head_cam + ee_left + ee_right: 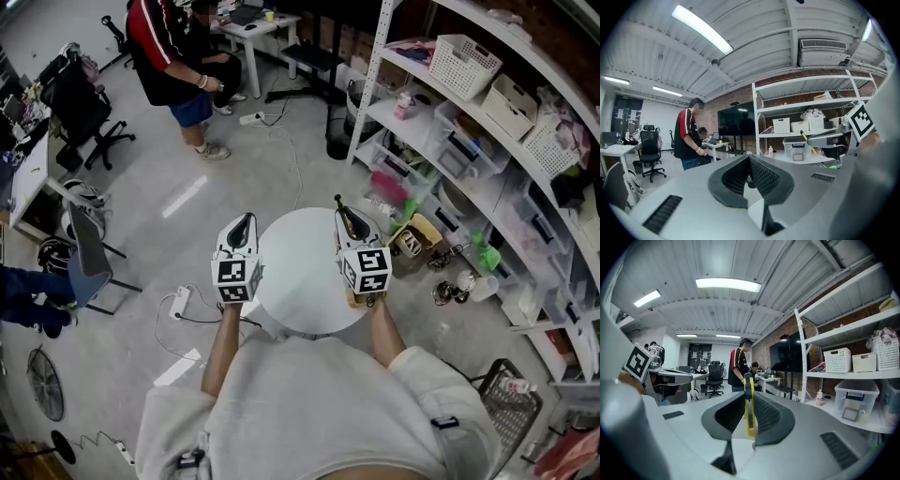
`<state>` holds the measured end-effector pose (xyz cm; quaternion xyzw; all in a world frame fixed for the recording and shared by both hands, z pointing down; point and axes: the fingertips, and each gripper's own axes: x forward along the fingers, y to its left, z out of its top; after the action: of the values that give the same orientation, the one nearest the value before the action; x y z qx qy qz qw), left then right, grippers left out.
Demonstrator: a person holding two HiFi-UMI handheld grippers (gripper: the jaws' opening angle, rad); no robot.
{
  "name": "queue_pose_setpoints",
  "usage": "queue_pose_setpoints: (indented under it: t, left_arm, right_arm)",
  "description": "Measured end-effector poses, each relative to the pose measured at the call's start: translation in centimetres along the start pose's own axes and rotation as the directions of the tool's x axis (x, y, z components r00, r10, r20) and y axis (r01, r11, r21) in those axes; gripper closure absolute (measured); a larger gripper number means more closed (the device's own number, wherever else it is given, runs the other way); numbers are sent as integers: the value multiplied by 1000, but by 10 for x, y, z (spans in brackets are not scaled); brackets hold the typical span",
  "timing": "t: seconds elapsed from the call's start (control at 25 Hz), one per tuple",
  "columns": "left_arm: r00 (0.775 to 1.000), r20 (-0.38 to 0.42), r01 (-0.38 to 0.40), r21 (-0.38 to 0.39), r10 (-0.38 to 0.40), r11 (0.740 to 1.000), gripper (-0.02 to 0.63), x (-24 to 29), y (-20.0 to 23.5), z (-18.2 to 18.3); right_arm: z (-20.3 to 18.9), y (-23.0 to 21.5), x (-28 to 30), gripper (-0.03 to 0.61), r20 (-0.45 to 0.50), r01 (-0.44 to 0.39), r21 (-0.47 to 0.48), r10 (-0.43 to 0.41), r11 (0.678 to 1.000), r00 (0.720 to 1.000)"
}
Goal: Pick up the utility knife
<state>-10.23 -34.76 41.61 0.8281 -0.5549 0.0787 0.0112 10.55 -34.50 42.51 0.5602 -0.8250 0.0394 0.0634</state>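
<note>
One narrow pinch is all that carries it. The right gripper is clamped on the slim yellow utility knife, which sits edge-on and upright at frame centre, held above the round white worktop. The left gripper is closed on nothing, so there's no backup. Risk: on a quick swing the thin body pivots or slides out between the pads — it'd drop back onto the worktop.
</note>
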Motion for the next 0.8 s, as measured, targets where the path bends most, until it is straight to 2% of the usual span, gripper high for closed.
queue_pose_setpoints:
  t: [0.8]
  left_arm:
    - [1000, -7, 12, -1, -12, 1000, 592, -1, -4, -3]
  right_arm:
    - [-11, 9, -3, 503, -31, -2, -1, 2, 1000, 1000]
